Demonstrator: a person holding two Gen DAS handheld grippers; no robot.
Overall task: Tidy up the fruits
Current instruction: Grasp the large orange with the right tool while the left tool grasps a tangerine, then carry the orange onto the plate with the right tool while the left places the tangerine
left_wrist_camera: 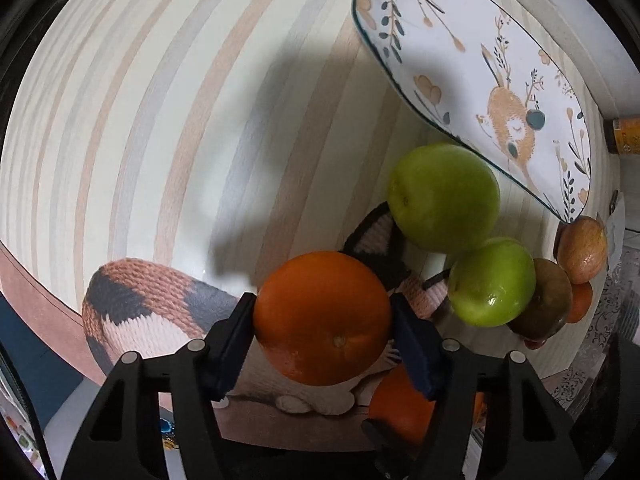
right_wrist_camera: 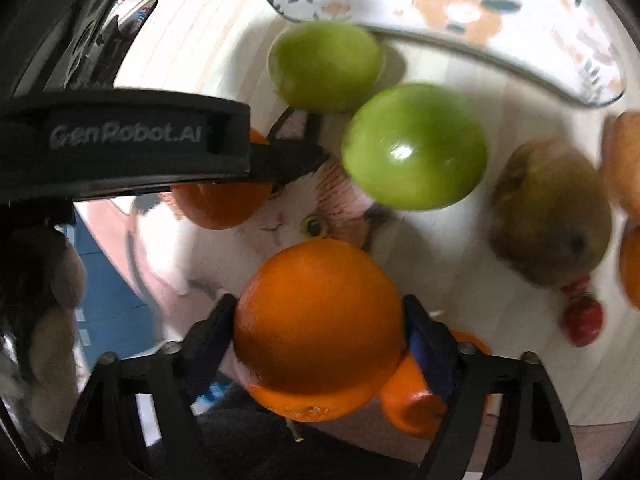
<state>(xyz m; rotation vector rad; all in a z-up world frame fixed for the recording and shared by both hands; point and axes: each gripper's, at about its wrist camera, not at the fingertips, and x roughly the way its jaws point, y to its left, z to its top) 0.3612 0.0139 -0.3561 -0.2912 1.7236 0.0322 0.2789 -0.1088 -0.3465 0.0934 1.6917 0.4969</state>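
An orange (left_wrist_camera: 322, 318) is clamped between the fingers of the left tool (left_wrist_camera: 322, 322), and a second orange (right_wrist_camera: 318, 328) is clamped the same way in the right tool (right_wrist_camera: 320, 332); both fruits are carried above the striped bench (left_wrist_camera: 120, 120), over a cat-shaped woven mat (left_wrist_camera: 132, 312). The remaining fruit is clustered just beside the decorated tray (left_wrist_camera: 472, 60): two green apples (left_wrist_camera: 444, 196) touching each other, then a brownish apple (left_wrist_camera: 546, 300) and a reddish one (left_wrist_camera: 582, 248) farther right.

A collision between the two tools is judged the likeliest fault, since the left tool's body is seen crossing close in front of the right wrist camera (the right view is also blurred, which suggests quick motion). A knock there could roll an orange out of its round, smooth grip. The green apples lie between the tools and the tray, so a low approach could nudge them onward, and the rightmost fruit sits near the bench edge.

Open room is found on the left of the bench, where bare stripes run well clear of everything. The tray surface itself appears unoccupied, and a raised path over the apples seems available.
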